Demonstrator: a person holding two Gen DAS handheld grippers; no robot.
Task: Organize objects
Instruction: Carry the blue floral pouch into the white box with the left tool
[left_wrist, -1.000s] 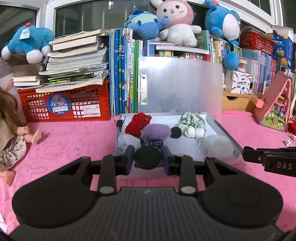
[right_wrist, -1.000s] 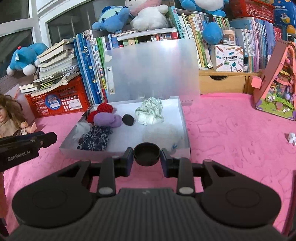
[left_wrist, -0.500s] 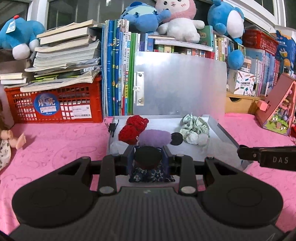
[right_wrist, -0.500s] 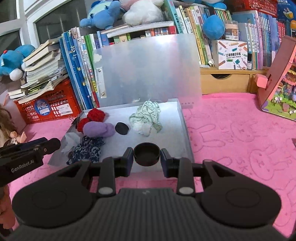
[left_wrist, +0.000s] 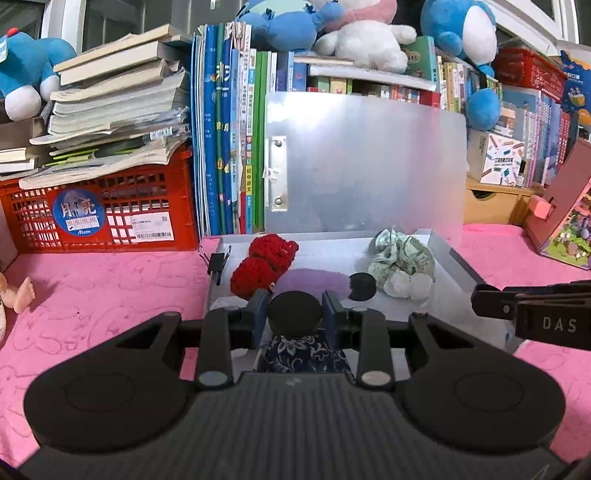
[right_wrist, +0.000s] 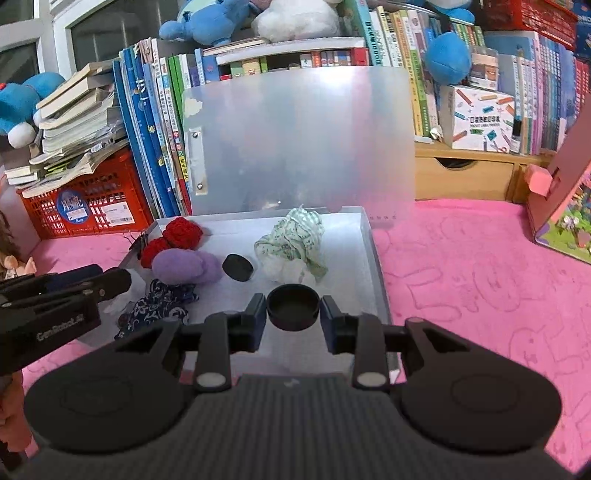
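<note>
Both grippers, left gripper (left_wrist: 294, 314) and right gripper (right_wrist: 293, 309), each clenching a black cap, are nearing the box (right_wrist: 373, 251), likely for dropping them in.

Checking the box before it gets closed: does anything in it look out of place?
Yes. Among the soft fabric pieces in the open box, a hard black round cap lies loose between the purple piece and the green-patterned one.
</note>
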